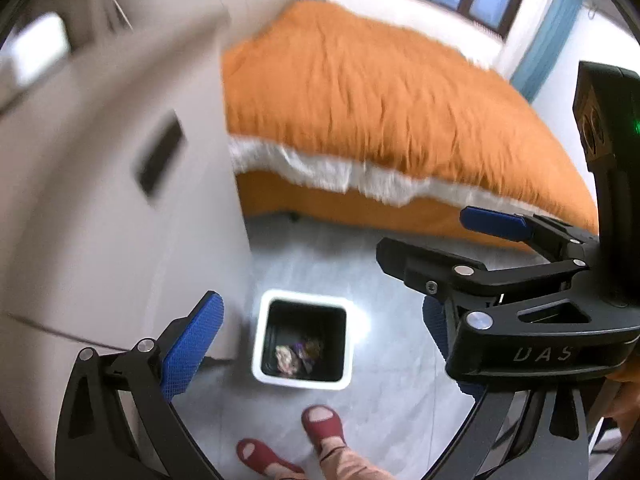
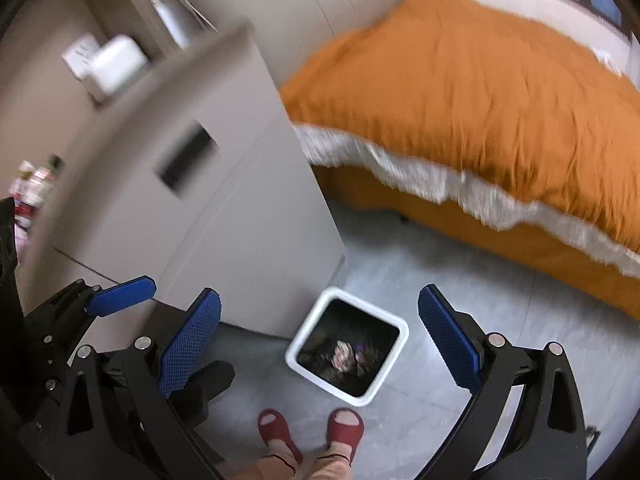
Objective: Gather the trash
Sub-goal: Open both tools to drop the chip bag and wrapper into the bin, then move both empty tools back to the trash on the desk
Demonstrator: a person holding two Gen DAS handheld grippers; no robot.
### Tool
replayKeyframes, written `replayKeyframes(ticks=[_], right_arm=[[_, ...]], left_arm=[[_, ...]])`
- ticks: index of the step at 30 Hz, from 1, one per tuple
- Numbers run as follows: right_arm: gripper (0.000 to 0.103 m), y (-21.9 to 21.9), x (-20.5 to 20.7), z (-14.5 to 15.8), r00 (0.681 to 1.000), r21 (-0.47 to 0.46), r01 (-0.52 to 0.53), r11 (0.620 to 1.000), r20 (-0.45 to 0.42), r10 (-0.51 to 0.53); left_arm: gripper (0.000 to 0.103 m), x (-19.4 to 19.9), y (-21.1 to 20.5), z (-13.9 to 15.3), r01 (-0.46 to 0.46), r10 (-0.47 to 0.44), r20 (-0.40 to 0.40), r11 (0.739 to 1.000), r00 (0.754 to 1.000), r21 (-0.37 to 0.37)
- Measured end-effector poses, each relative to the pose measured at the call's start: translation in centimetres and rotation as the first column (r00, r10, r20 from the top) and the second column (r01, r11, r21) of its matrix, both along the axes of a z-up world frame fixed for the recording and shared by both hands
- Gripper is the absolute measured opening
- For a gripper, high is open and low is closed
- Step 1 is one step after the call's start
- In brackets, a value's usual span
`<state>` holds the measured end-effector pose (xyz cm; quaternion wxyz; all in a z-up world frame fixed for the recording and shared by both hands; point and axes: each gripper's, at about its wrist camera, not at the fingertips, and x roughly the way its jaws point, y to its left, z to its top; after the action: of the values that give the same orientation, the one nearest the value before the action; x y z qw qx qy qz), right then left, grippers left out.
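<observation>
Now, from left to right: the pale cabinet (image 2: 208, 184) stands at nine o'clock, the left gripper (image 1: 316, 344) spread open and empty, the white bin (image 2: 347, 346) on the floor at six o'clock with crumpled trash (image 2: 344, 354) inside, the right gripper (image 2: 320, 340) likewise agape. I judge the drop done; next calls for finding more litter.

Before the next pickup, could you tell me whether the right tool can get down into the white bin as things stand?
Probably yes: the right tool is open and empty above the white bin, whose mouth is uncovered.
</observation>
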<state>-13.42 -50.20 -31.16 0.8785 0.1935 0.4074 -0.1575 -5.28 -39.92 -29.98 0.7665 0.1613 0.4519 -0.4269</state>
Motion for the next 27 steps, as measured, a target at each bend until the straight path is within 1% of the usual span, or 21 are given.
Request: replayKeyframes(ticks=[2,3,5,6,7,9,11,12,15,18,21,24,25,27], right_arm=[[0.098,1.3,0.1,3.3,0.999,-0.026,-0.028,0.999,0.043,0.029],[0.098,1.7,0.2,4.2,0.997,-0.032,-0.040,0.999,0.058,0.042],[0.098,3.2,0.8,7.2,0.991,-0.046,-0.079,0.996,0.103,0.083],[0.098,3.8,1.2,8.0,0.988,-0.049,-0.095,0.994,0.117,0.101],[0.098,4.6,1.7,9.0,0.983,-0.058,-0.119,0.991,0.134,0.126],[0.098,6.5,2.9,10.9,0.971,-0.089,-0.166,0.982,0.158,0.179],[0.098,8.4,4.2,12.3,0.956,-0.108,-0.216,0.970,0.177,0.232],[0.098,9.8,5.3,13.0,0.944,-0.120,-0.253,0.960,0.188,0.272],[0.098,13.0,7.4,14.1,0.917,-0.138,-0.320,0.937,0.201,0.343],[0.098,16.8,9.6,15.0,0.886,-0.140,-0.393,0.909,0.208,0.415],[0.098,20.7,11.7,15.6,0.854,-0.150,-0.456,0.877,0.203,0.479],[0.098,24.5,14.2,16.1,0.821,-0.156,-0.512,0.845,0.200,0.535],[0.098,25.5,14.8,16.1,0.813,-0.156,-0.525,0.836,0.197,0.547],[0.098,27.7,16.4,16.0,0.796,-0.160,-0.554,0.817,0.189,0.576]], left_arm=[[0.098,0.1,1.5,3.4,-0.034,0.035,0.044,0.999,0.998,-0.026],[0.098,0.1,2.2,4.6,-0.052,0.055,0.064,0.998,0.996,-0.034],[0.098,0.6,4.3,7.4,-0.100,0.105,0.099,0.993,0.989,-0.059],[0.098,0.9,5.1,8.2,-0.118,0.125,0.111,0.991,0.986,-0.067],[0.098,1.4,6.7,9.6,-0.152,0.162,0.133,0.985,0.978,-0.083],[0.098,1.9,8.6,10.8,-0.192,0.205,0.158,0.977,0.966,-0.095],[0.098,2.8,11.1,12.2,-0.245,0.262,0.200,0.964,0.944,-0.104],[0.098,3.2,12.2,12.8,-0.270,0.288,0.218,0.957,0.933,-0.105],[0.098,4.7,16.1,14.1,-0.360,0.374,0.259,0.928,0.891,-0.099],[0.098,6.5,20.9,15.1,-0.466,0.474,0.287,0.879,0.832,-0.102],[0.098,7.4,25.4,15.8,-0.538,0.545,0.297,0.835,0.784,-0.114],[0.098,8.3,29.7,16.2,-0.608,0.614,0.302,0.784,0.729,-0.126],[0.098,8.7,31.2,16.3,-0.632,0.638,0.303,0.764,0.708,-0.131],[0.098,9.3,33.2,16.3,-0.663,0.668,0.307,0.736,0.678,-0.137]])
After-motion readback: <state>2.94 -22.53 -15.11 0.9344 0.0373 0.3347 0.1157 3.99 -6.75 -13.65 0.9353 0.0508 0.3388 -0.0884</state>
